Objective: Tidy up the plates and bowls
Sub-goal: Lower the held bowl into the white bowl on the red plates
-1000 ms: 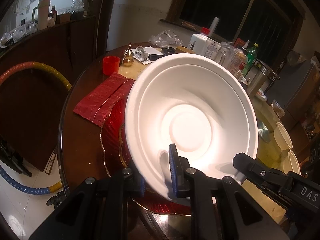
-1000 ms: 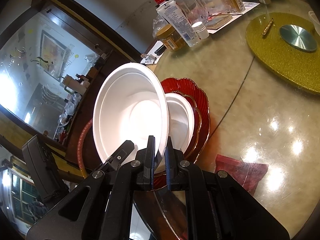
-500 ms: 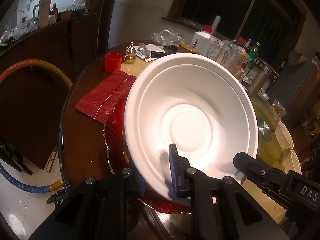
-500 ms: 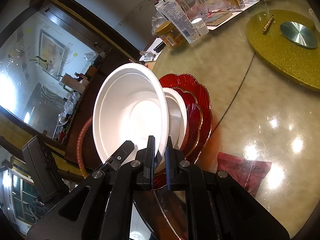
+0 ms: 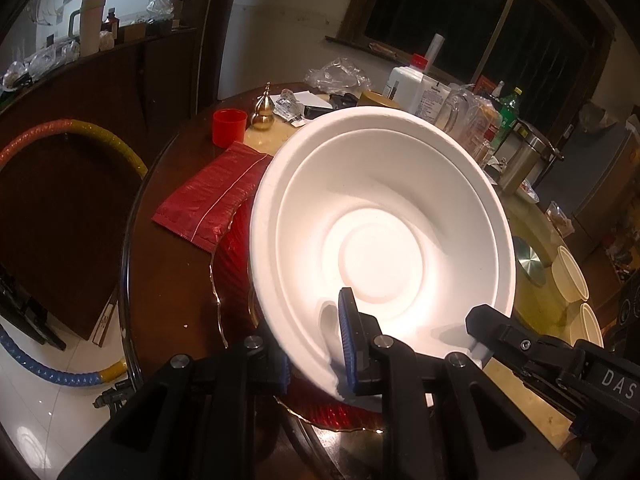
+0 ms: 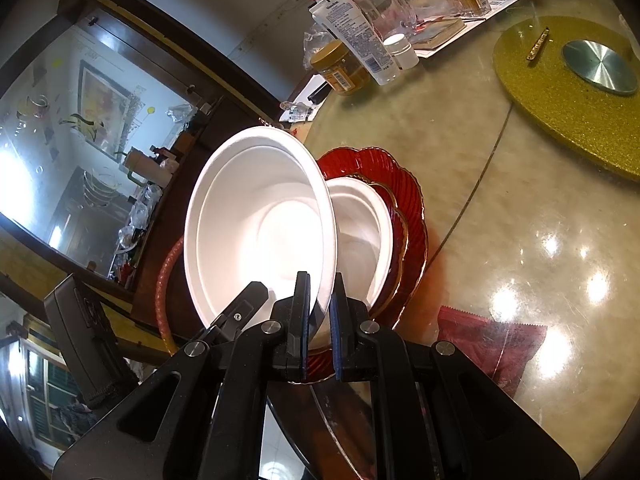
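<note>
Both grippers hold one large white bowl (image 5: 384, 240) by its rim, tilted in the air above the table edge. My left gripper (image 5: 316, 344) is shut on the near rim. My right gripper (image 6: 320, 320) is shut on the rim of the same bowl (image 6: 256, 232); its finger also shows in the left wrist view (image 5: 500, 328). Below the bowl, a second white bowl (image 6: 364, 232) sits on stacked red scalloped plates (image 6: 404, 184), whose edge also shows in the left wrist view (image 5: 232, 264).
A red foil packet (image 5: 212, 196), red cup (image 5: 229, 127) and gold gourd (image 5: 264, 110) lie at left. Bottles and jars (image 6: 356, 44) crowd the back. A gold turntable (image 6: 560, 92) and two cream bowls (image 5: 570, 278) lie right. Another red packet (image 6: 492, 344) lies near.
The held bowl has shifted slightly up and away over the red plates; both grips are unchanged.
</note>
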The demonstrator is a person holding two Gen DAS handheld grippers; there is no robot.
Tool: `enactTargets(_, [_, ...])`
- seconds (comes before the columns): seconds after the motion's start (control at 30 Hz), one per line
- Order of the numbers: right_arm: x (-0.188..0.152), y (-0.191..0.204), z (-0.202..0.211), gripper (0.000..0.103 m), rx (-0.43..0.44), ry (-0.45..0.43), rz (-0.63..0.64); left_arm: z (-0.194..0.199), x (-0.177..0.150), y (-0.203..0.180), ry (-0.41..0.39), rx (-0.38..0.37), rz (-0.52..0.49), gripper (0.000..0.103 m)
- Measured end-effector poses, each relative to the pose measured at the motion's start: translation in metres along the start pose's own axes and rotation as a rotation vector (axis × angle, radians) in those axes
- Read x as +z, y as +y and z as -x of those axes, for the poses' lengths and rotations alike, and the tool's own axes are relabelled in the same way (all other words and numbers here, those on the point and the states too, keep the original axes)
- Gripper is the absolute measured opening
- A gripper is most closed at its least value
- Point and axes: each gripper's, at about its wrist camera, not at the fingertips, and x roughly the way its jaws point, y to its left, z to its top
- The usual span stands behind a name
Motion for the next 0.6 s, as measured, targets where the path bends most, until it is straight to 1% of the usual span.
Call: enactTargets(0.6, [0.0050, 0.0003, -0.0013, 0.009, 0.000, 0.016, -0.023, -0.0003, 0.0066, -0.0044, -0.009, 0.009, -0.002, 0.021])
